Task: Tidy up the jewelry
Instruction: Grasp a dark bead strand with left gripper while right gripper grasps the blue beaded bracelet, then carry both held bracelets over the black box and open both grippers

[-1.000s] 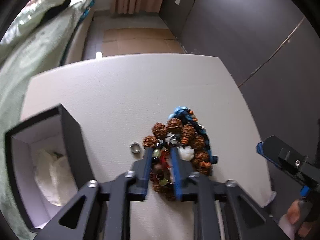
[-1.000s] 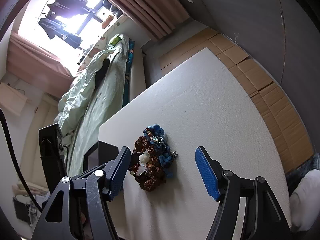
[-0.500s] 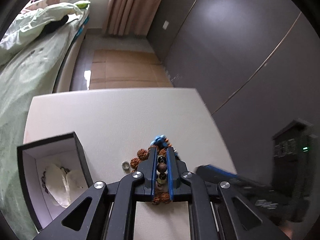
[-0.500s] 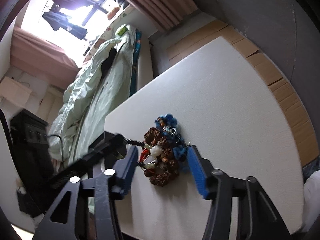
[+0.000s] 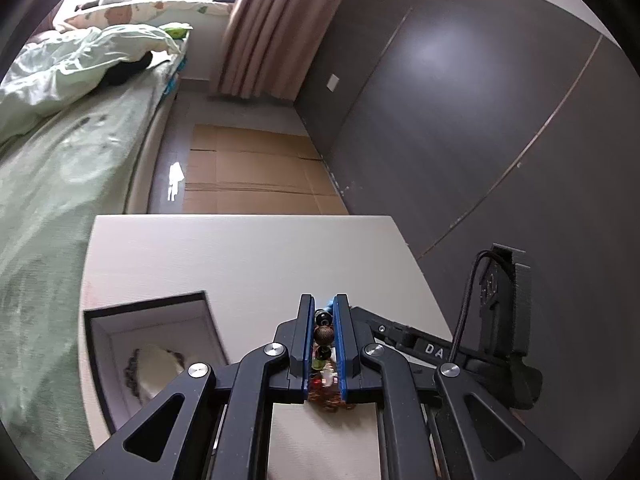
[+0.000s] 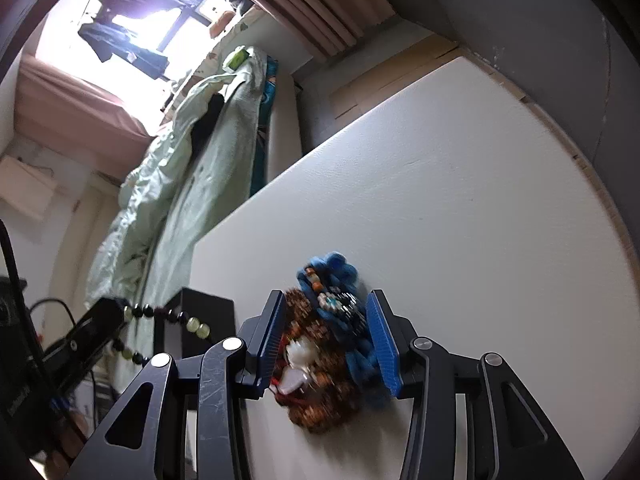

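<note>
A strand of dark and pale-green beads [image 5: 323, 334] is clenched in the left gripper [image 5: 323, 332], lifted clear of the tangled brown-and-blue jewelry heap [image 6: 328, 356] on the white table [image 6: 460, 200]. The heap is straddled by the right gripper [image 6: 326, 344], whose fingers have just been closing, apparently to pin it; contact cannot be told. The open black box [image 5: 100, 320] sits beside.

Bed [image 5: 60, 152], pink curtain [image 5: 264, 28], dark wall [image 5: 460, 100]
</note>
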A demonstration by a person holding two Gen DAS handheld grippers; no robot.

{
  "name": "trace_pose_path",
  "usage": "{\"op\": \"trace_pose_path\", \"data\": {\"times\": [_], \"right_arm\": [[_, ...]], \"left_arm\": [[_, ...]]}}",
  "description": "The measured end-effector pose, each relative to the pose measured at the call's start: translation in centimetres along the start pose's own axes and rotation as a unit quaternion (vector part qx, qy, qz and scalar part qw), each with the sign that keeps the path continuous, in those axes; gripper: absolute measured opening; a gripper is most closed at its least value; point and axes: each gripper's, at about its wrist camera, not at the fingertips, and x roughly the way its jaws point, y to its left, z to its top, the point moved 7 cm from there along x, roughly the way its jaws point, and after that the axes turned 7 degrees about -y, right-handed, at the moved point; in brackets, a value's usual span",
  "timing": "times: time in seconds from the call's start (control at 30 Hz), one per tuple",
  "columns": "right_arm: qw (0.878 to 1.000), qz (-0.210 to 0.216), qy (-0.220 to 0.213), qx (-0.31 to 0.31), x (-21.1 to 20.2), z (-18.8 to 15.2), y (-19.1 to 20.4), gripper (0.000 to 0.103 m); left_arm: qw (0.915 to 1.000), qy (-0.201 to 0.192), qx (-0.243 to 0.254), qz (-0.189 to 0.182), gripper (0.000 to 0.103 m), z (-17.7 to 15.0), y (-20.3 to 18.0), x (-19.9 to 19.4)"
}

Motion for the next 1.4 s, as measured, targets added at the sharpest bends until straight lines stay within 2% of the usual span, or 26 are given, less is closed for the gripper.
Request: {"op": "trace_pose_path", "data": {"times": [0.1,0.13,0.17,0.2,0.23,0.33,0.43,0.67,0.8,1.07,1.2,1.27,1.33,1.37,1.4], "right_arm": [[1.000,-0.004,0.001,-0.001,1.0,0.1,0.4,0.043],[1.000,-0.006,0.002,-0.002,1.1,0.1,0.5,0.037],[1.000,-0.011,0.002,-0.002,1.3,0.1,0.5,0.023],[1.000,-0.015,0.004,0.001,1.5,0.0,0.4,0.023],[1.000,-0.014,0.000,0.008,1.4,0.1,0.4,0.015],[0.999,-0.022,-0.024,0.006,0.2,0.6,0.6,0.014],[0.999,-0.005,-0.031,0.013,-0.9,0.7,1.1,0.014],[0.998,0.008,-0.058,-0.005,-4.1,1.1,2.9,0.014],[0.996,0.033,-0.078,-0.012,-6.2,1.3,4.6,0.014],[0.990,0.080,-0.104,-0.045,-9.0,0.8,8.7,0.014],[0.988,0.099,-0.105,-0.058,-9.3,0.2,11.1,0.014],[0.987,0.107,-0.104,-0.064,-9.1,-0.2,12.1,0.014],[0.987,0.113,-0.100,-0.064,-8.6,-0.6,12.8,0.014],[0.986,0.116,-0.097,-0.064,-8.3,-0.9,13.3,0.014],[0.986,0.120,-0.094,-0.065,-7.9,-1.2,13.9,0.014]], "left_arm": [[0.9999,-0.005,-0.007,0.006,0.009,0.2,1.1,-0.4],[0.9999,-0.007,-0.010,0.008,0.009,0.2,1.6,-0.6],[0.9998,-0.008,-0.013,0.009,0.009,0.3,1.9,-0.7],[0.9998,-0.009,-0.015,0.011,0.009,0.4,2.2,-0.8],[0.9997,-0.010,-0.016,0.013,0.009,0.4,2.6,-0.9],[0.9996,-0.013,-0.020,0.017,0.009,0.5,3.2,-1.4],[0.9994,-0.020,-0.021,0.021,0.009,0.7,3.5,-2.1],[0.9984,-0.038,-0.026,0.032,0.009,0.8,4.1,-4.2],[0.9977,-0.044,-0.029,0.042,0.009,0.8,4.8,-5.3],[0.9970,-0.042,-0.022,0.061,0.010,-0.1,6.1,-6.1],[0.9976,-0.020,-0.033,0.058,0.010,-0.5,7.0,-5.6],[0.9972,-0.004,-0.053,0.053,0.021,-0.8,7.7,-5.3],[0.9960,0.000,-0.067,0.058,0.070,-1.0,8.4,-5.4],[0.9956,-0.010,-0.074,0.056,0.075,-0.9,8.7,-5.7],[0.9951,-0.019,-0.080,0.056,0.076,-0.7,9.0,-6.2]]}}
